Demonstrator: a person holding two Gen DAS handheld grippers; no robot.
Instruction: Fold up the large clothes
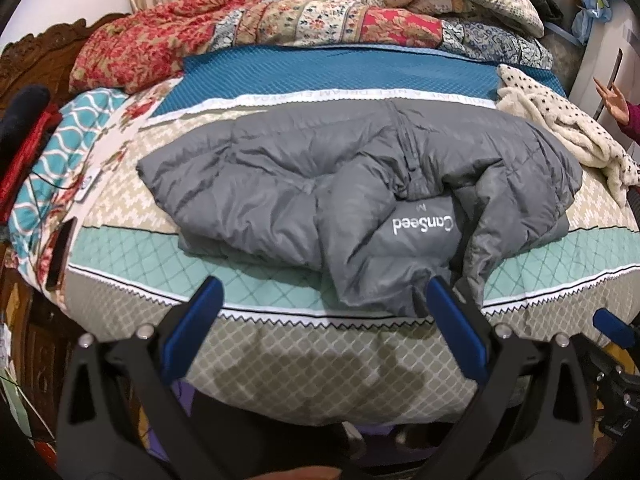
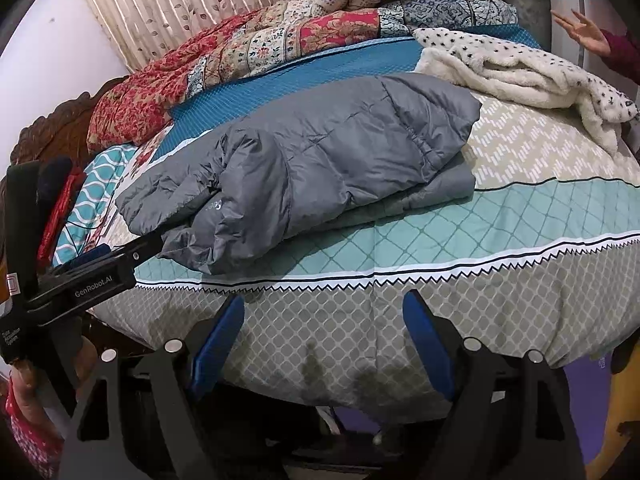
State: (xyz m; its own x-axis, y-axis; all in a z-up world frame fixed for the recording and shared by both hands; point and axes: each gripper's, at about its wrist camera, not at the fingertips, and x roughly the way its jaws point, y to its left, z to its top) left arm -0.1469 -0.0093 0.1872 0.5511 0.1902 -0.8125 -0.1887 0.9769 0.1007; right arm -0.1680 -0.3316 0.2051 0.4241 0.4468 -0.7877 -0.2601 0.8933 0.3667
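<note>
A grey puffer jacket (image 1: 360,184) lies folded on the bed, its "CanSeed" label facing up; it also shows in the right wrist view (image 2: 320,168). My left gripper (image 1: 324,292) is open and empty, just short of the jacket's near edge above the bed's front. It also shows in the right wrist view (image 2: 120,256), its tip close to the jacket's left corner. My right gripper (image 2: 324,308) is open and empty, held over the bed's front edge, apart from the jacket. A blue pad of it shows at the right of the left wrist view (image 1: 612,328).
The bed cover (image 1: 280,344) is patterned green and beige. A white dotted fleece blanket (image 2: 520,72) lies at the right. Folded quilts (image 1: 280,24) are stacked at the back. A carved wooden headboard (image 1: 36,60) stands on the left. Another person's hand (image 2: 584,32) shows at far right.
</note>
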